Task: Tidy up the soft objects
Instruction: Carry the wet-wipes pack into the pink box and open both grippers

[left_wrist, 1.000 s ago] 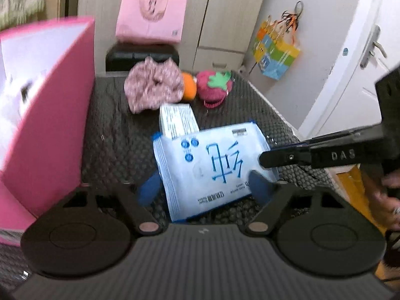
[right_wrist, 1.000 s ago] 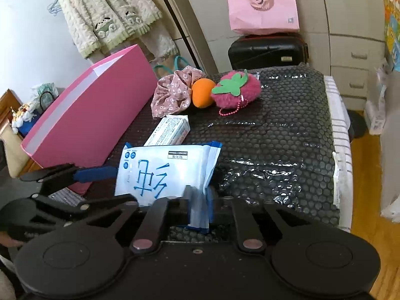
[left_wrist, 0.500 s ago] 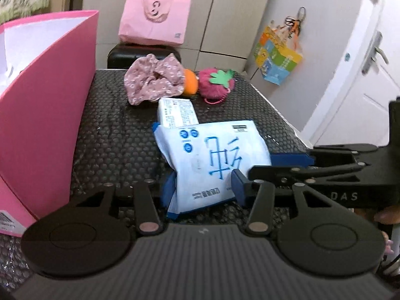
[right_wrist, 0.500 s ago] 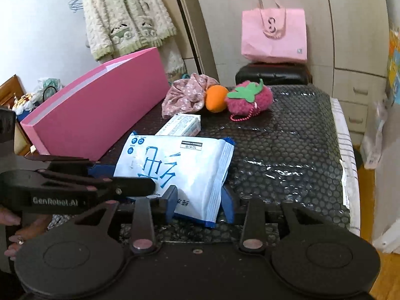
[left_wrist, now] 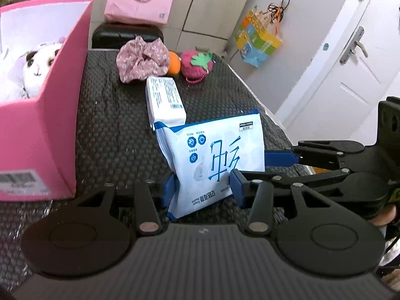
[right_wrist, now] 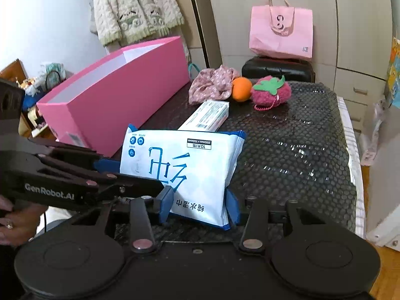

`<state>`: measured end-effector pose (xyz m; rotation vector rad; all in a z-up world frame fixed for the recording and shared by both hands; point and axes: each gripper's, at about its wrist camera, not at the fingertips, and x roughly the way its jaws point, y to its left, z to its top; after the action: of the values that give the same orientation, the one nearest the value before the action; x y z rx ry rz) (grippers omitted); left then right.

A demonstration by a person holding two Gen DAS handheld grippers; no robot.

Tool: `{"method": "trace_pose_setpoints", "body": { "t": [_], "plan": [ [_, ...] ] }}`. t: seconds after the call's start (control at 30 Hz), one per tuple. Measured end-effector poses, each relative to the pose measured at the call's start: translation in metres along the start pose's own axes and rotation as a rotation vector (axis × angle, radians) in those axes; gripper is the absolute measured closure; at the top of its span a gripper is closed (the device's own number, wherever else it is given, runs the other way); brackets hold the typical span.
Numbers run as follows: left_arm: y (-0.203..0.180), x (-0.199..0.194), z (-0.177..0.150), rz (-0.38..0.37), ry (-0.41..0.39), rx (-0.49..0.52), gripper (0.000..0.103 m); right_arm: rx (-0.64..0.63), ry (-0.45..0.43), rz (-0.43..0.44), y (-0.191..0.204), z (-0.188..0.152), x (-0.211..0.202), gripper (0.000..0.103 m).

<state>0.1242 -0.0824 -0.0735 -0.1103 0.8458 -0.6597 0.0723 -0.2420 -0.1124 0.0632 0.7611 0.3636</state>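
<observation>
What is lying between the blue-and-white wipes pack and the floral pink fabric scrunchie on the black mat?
A white rectangular box with printed text lies between the wipes pack and the scrunchie; both wrist views show it.

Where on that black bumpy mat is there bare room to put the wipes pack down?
The widest bare patch of mat runs right of the wipes pack, in front of the strawberry plush. A narrower strip lies between the pink box and the white carton. The far end is crowded: floral scrunchie, orange ball, strawberry.
</observation>
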Motion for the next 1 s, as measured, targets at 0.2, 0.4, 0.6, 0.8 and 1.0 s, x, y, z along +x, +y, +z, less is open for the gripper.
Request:
{"method": "trace_pose_setpoints", "body": {
  "t": [0.2,0.4,0.6,0.8,1.0],
  "plan": [
    [0.014,-0.014,-0.01,-0.019,0.067,-0.059,0.058,-0.021,0.056,-0.011,0.023,-0.002,-0.006,0.057],
    [0.03,-0.037,-0.013,-0.031,0.063,-0.099,0.059,-0.011,0.094,0.023,0.04,-0.002,-0.011,0.069],
    [0.045,-0.073,-0.018,-0.05,0.058,-0.109,0.058,0.003,0.123,0.085,0.06,0.004,-0.015,0.07],
    [0.059,-0.113,-0.031,0.007,0.04,-0.117,0.058,-0.016,0.134,0.181,0.092,0.012,-0.012,0.076],
    [0.071,-0.158,-0.032,0.047,0.001,-0.099,0.058,-0.073,0.133,0.251,0.126,0.029,-0.012,0.076]
  ]
}}
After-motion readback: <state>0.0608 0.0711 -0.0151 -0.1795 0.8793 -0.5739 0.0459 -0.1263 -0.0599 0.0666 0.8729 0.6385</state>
